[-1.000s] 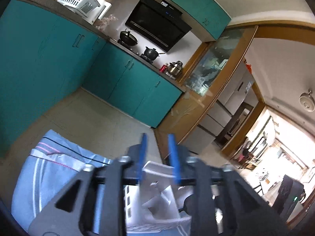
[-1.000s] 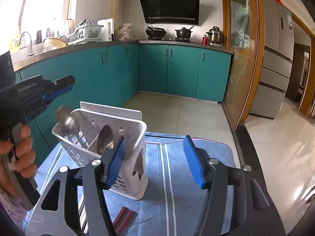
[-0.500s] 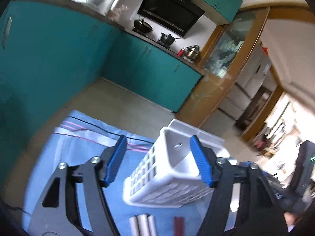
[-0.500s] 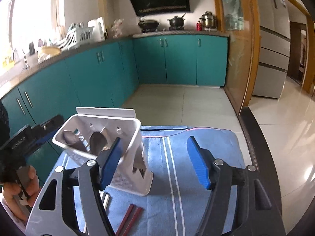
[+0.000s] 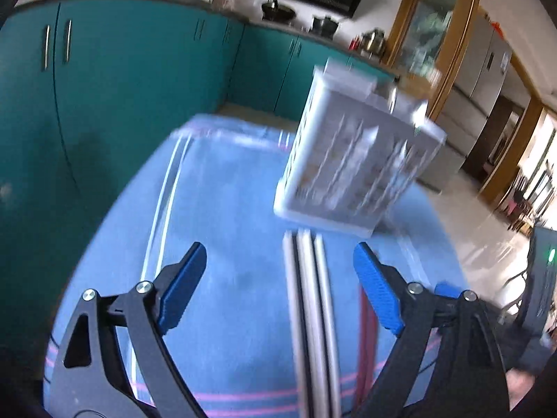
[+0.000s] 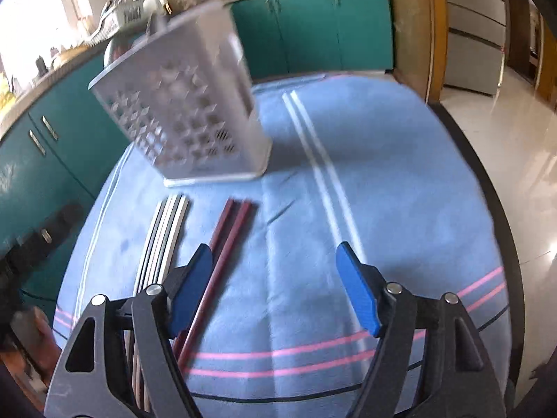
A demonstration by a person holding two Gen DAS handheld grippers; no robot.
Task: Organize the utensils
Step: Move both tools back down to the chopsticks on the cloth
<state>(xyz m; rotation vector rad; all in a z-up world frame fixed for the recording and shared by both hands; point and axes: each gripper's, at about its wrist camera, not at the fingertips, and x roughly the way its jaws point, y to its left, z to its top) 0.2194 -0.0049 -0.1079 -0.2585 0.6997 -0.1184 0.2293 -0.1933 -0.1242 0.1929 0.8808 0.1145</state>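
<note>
On the blue striped cloth (image 6: 365, 174) covering the surface, a white utensil caddy (image 6: 181, 104) is standing toward the far edge. Silver chopsticks (image 6: 163, 233) and dark red chopsticks (image 6: 222, 244) are lying side by side just in front of it, pointing toward you. Your left gripper (image 5: 278, 285) and right gripper (image 6: 273, 285) are hovering above, fingers spread wide, holding nothing.
</note>
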